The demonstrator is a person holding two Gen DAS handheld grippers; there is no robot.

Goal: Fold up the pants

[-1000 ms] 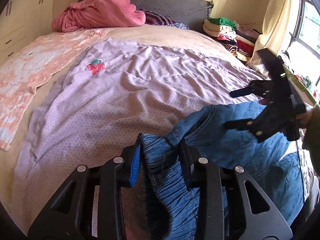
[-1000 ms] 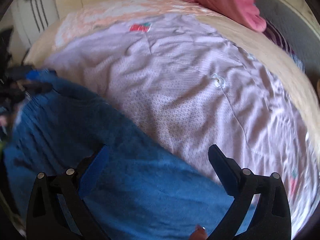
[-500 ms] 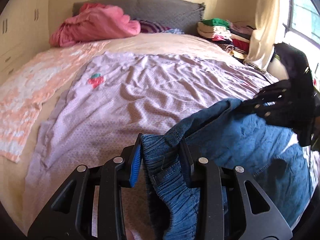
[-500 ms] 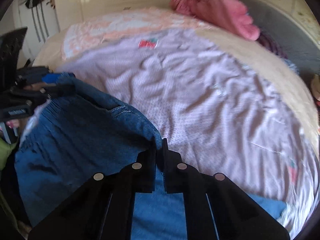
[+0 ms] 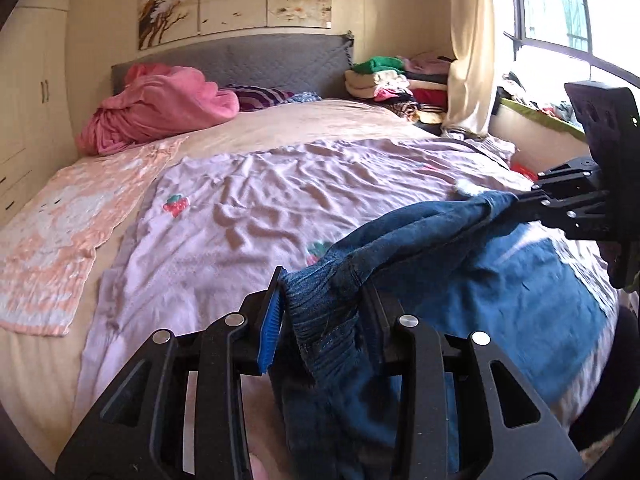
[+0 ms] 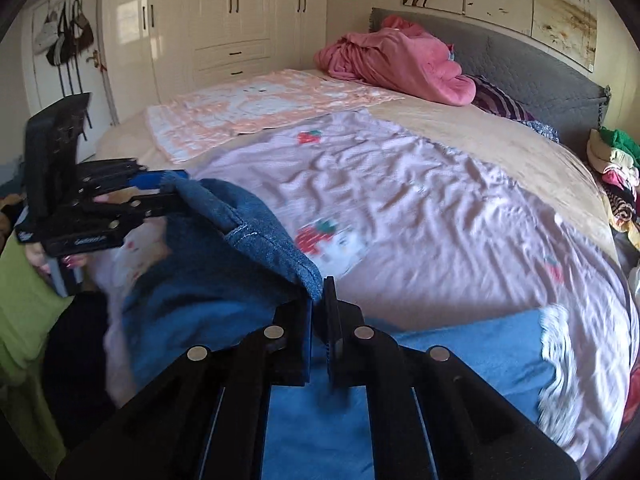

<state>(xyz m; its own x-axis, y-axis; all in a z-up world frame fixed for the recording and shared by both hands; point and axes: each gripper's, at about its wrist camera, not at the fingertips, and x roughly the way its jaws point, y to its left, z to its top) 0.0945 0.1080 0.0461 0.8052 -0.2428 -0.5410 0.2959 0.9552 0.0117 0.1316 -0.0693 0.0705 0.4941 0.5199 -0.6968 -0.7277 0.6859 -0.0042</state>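
- The left gripper [image 5: 324, 304], at the lower middle of its own view, is clamped on the gathered elastic waistband of the pants [image 5: 460, 280], blue pad on one side, black finger on the other
- The right gripper [image 6: 319, 312], at the lower middle of its view, has its jaws pressed together on a thin stitched edge of the same pants [image 6: 248, 240]
- The denim hangs stretched between the two grippers and drapes down over the near part of the bed [image 5: 280, 128]; its lower part is blurred in both views
- Only the left view shows the window [image 5: 560, 8] and curtain [image 5: 468, 48] at the upper right, with the right gripper entering from the right edge
- Only the right view shows the white wardrobe [image 6: 224, 28] at the upper middle, bags hung at the upper left, a hand [image 6: 40, 258] under the left gripper at the left edge, and a green sleeve [image 6: 20, 300] below it
- Both show the lilac sheet [image 6: 440, 208] with strawberry prints, a peach blanket [image 5: 52, 232], a pink bundle [image 5: 160, 104] by the grey headboard [image 5: 280, 60], a pile of folded clothes [image 5: 392, 80], and wall paintings [image 6: 500, 4]
- There is small white lettering on the left gripper's side in the right view, too blurred to read; small marks on the paintings are also unreadable
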